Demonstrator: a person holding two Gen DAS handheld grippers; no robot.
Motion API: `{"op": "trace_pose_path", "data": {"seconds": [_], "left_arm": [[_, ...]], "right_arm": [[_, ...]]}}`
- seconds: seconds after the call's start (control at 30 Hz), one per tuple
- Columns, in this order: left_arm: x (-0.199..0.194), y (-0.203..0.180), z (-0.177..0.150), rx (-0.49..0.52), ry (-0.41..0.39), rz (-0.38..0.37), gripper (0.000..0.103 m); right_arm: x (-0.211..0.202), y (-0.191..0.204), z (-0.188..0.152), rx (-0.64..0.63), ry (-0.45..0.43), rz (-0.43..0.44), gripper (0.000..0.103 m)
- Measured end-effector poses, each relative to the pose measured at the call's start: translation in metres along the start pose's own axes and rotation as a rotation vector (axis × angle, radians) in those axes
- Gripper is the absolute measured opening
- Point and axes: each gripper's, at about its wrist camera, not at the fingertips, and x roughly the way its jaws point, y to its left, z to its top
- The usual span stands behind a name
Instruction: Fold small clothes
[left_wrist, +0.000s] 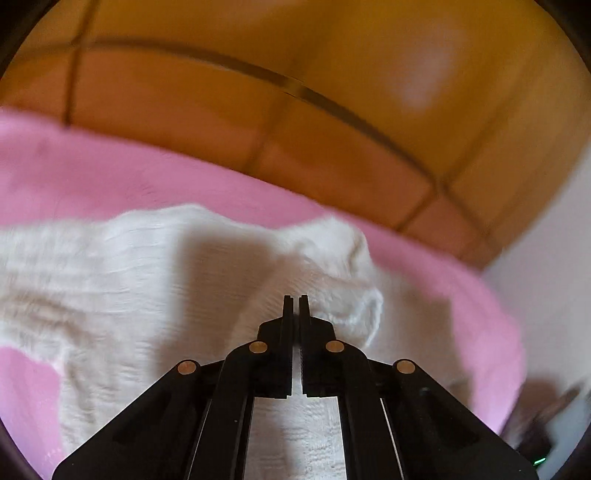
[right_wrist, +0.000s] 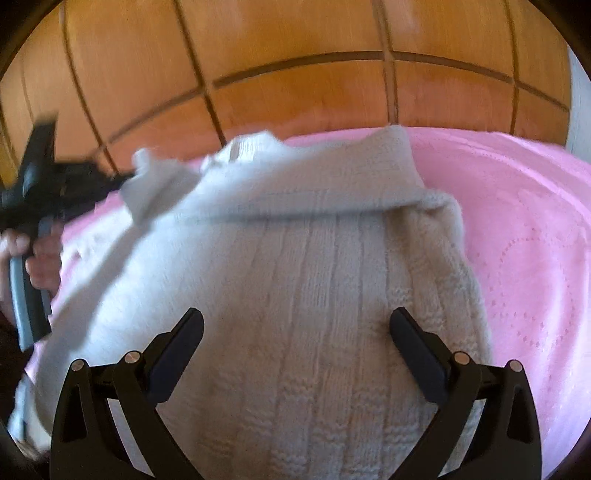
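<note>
A white knitted sweater (right_wrist: 295, 280) lies on a pink blanket (right_wrist: 517, 229). My right gripper (right_wrist: 295, 325) is open just above the sweater's body, fingers apart on both sides, holding nothing. My left gripper (left_wrist: 295, 301) is shut; in the right wrist view it (right_wrist: 122, 177) shows at the left, pinching a corner of the sweater and lifting it off the blanket. In the left wrist view the sweater (left_wrist: 129, 277) spreads below the shut fingers, and no cloth shows between the fingertips there. Both views are motion-blurred.
A wooden panelled headboard or wardrobe (right_wrist: 295, 81) stands behind the blanket. A white wall (left_wrist: 554, 258) is at the right of the left wrist view. The person's hand (right_wrist: 40, 258) holds the left gripper's handle.
</note>
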Motion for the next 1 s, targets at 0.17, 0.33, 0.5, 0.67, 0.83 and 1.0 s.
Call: {"op": "trace_pose_path", "data": {"seconds": [0.17, 0.33, 0.5, 0.67, 0.83, 1.0], "left_arm": [[-0.036, 0.065, 0.017, -0.31, -0.054, -0.092, 0.001], [-0.05, 0.101, 0.009, -0.441, -0.06, -0.047, 0.001], [-0.034, 0.104, 0.0, -0.337, -0.023, 0.095, 0.001], [-0.035, 0.101, -0.004, -0.169, -0.039, 0.226, 0.043], [-0.075, 0.122, -0.016, -0.21, -0.101, 0.22, 0.059], [-0.127, 0.168, -0.029, -0.314, -0.144, 0.301, 0.059]], "right_arm": [[-0.009, 0.004, 0.034, 0.015, -0.07, 0.015, 0.101], [0.018, 0.019, 0.069, -0.056, -0.078, -0.036, 0.101], [0.071, 0.025, 0.071, -0.094, 0.06, -0.098, 0.101], [0.084, 0.029, 0.061, -0.141, 0.076, -0.161, 0.101], [0.083, 0.035, 0.057, -0.165, 0.058, -0.192, 0.101], [0.081, 0.038, 0.055, -0.167, 0.046, -0.202, 0.101]]}}
